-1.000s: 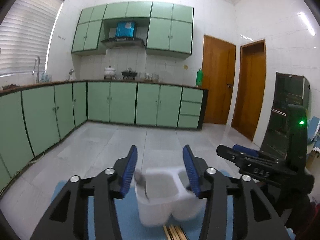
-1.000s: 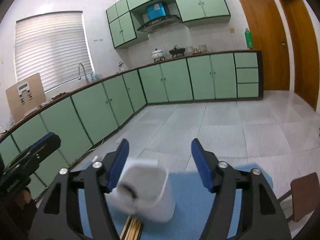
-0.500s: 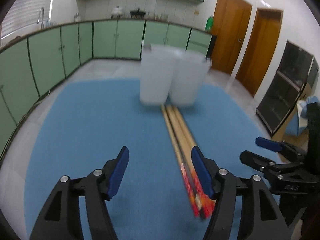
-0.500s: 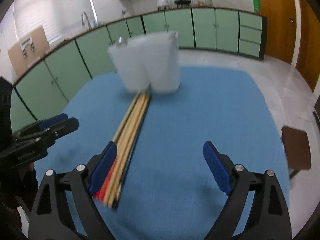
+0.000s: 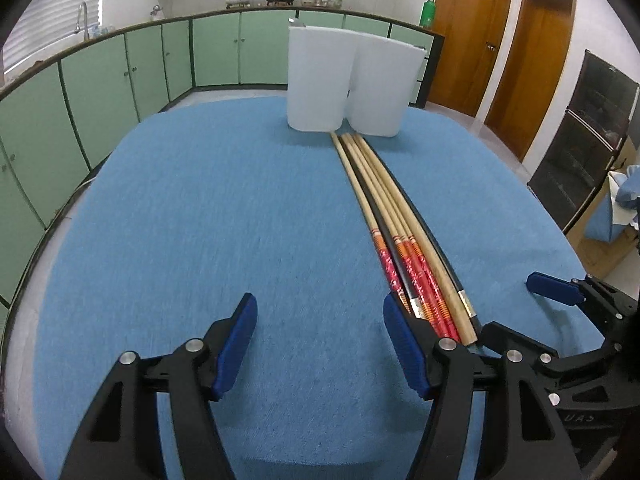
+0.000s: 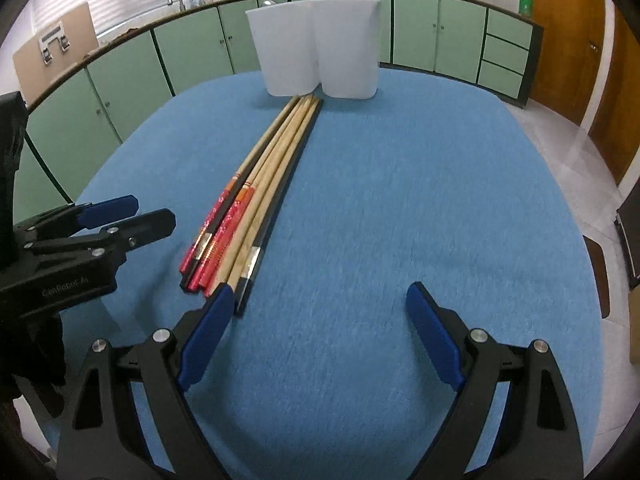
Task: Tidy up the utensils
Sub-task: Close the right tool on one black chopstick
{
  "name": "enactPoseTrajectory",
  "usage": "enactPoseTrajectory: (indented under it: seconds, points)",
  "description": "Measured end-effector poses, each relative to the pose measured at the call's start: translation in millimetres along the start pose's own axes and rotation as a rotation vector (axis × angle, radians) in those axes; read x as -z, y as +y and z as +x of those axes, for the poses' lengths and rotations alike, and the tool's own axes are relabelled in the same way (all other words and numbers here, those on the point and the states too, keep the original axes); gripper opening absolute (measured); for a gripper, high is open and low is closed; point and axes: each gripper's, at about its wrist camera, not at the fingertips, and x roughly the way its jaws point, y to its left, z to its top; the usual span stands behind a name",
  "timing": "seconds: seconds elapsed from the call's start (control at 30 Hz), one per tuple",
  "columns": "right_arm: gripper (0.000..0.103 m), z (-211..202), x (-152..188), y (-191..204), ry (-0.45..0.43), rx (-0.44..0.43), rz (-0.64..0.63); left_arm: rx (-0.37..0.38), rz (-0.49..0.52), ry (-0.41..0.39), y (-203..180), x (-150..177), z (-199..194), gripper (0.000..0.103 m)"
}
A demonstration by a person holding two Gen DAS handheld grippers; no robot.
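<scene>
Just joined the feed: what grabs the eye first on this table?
A bundle of chopsticks lies lengthwise on the blue cloth, its tips nearly at a white two-compartment holder standing at the far edge. Both hand-held grippers, left and right, hang open and empty, flanking the near ends.

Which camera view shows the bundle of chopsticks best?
The right wrist view: the chopsticks lie fully visible, from their tips to their ends. In the left wrist view, a finger of the left gripper hides some ends.
</scene>
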Motion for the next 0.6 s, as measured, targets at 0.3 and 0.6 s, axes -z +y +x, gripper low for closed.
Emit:
enactPoseTrajectory:
  seconds: [0.3,0.6]
  points:
    - [0.085,1,-4,-1,0.008,0.050,-0.010,-0.008,0.000,0.011,2,3,2,0.066]
    - [0.065,-10,9,-13,-0.015,-0.020,0.038,-0.018,0.013,0.011,0,7,-1,0.069]
